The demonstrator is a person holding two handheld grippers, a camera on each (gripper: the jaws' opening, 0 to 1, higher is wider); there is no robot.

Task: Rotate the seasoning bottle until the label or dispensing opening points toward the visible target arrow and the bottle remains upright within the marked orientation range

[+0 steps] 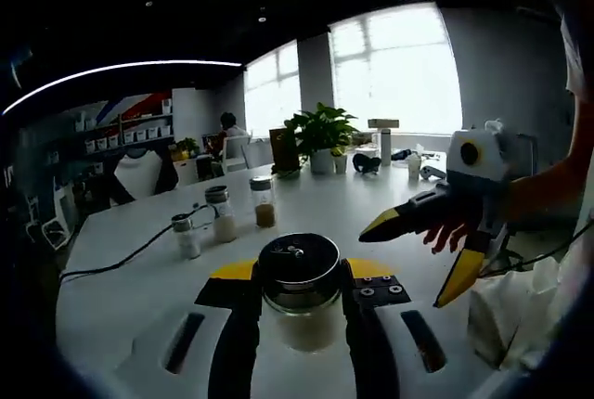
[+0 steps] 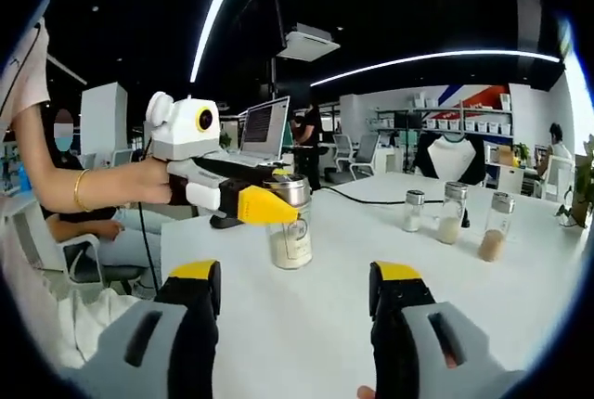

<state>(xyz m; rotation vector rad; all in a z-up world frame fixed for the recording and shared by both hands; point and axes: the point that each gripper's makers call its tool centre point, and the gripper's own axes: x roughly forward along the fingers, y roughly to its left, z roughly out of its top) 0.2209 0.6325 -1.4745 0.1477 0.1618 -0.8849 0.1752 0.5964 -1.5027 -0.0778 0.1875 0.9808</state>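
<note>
The seasoning bottle [image 1: 299,292] stands upright on the white table [image 1: 121,260], toward its near edge, and the left gripper [image 1: 301,311] has its jaws closed on the glass body just under the metal cap. Judging by the clear walls and the pale powder in the lower part, it is a stiff, smooth, breakable jar of modest weight; the glass could slip in a turn, so a hold low on the body under the cap looks safer than on the cap itself. The right gripper [image 2: 295,311] hangs above the near edge with its jaws wide and nothing between them. The right gripper view shows the bottle from the side, its pale label [image 2: 297,243] facing that camera, which the left gripper view, looking down on the cap, hides. The left gripper view gives the cap's top and three small shakers [image 1: 225,216] in a row farther along the table, with potted plants [image 1: 320,135] at the far edge. I cannot make out a target arrow.
</note>
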